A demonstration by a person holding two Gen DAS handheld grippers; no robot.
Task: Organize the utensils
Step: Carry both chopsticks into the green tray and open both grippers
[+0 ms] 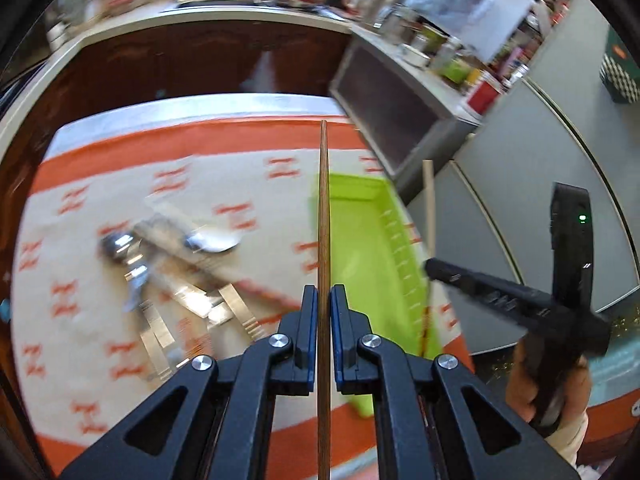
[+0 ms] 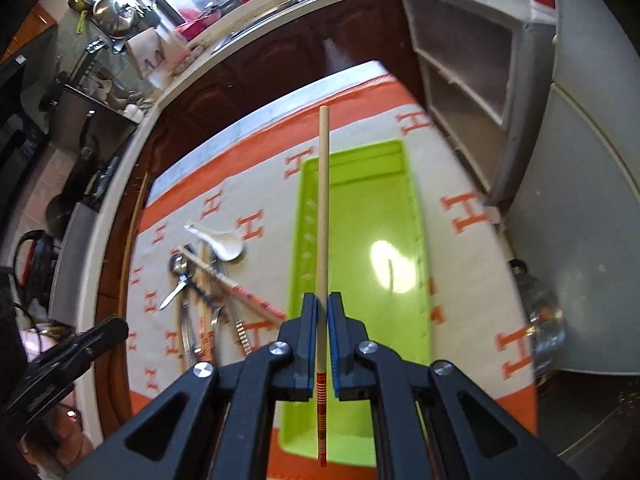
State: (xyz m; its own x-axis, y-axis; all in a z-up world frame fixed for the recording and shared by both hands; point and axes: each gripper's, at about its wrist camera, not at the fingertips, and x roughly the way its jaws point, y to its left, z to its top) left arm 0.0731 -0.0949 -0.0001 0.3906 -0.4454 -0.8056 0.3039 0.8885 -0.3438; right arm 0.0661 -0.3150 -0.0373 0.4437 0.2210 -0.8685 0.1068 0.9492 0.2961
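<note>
Left gripper (image 1: 324, 300) clamped tight on a dark brown chopstick (image 1: 324, 208), lifted over the table | right gripper (image 2: 323, 308) pinched shut on a pale chopstick (image 2: 323, 200) with a red-striped end, above the green tray (image 2: 360, 240) | spoons and forks (image 2: 200, 292) piled left of the tray on the orange-and-cream cloth (image 2: 472, 240)

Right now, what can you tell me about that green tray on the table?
The green tray is a long, shallow rectangle of glossy, bright lime plastic with a raised rim and small slots along one long wall. It looks empty and a light glares off its floor. It lies flat on the orange-and-cream cloth, to the right of the heap of utensils, apart from them.
</note>
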